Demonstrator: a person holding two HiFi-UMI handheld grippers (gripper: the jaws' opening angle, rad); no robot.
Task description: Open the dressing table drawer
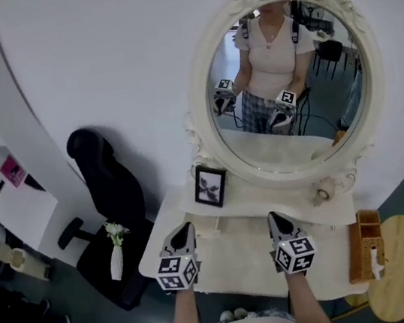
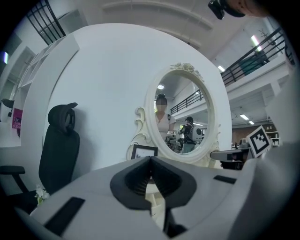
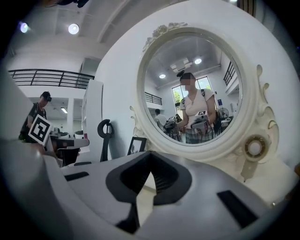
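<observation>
The left claw (image 1: 185, 229) and the right claw (image 1: 276, 218) are both squeezed shut on nothing, side by side above the white dressing table surface (image 1: 233, 260), likely because its drawer, hidden under the front edge, is not grabbed yet.

Both forearms out ahead of me, roughly parallel: left forearm (image 1: 183, 321), right forearm (image 1: 308, 303). Left gripper (image 1: 184, 229) and right gripper (image 1: 275, 218) point forward, near level, side by side but apart, marker cubes facing up. Left jaws tip to tip, nothing between. Right jaws the same: closed, empty.
</observation>
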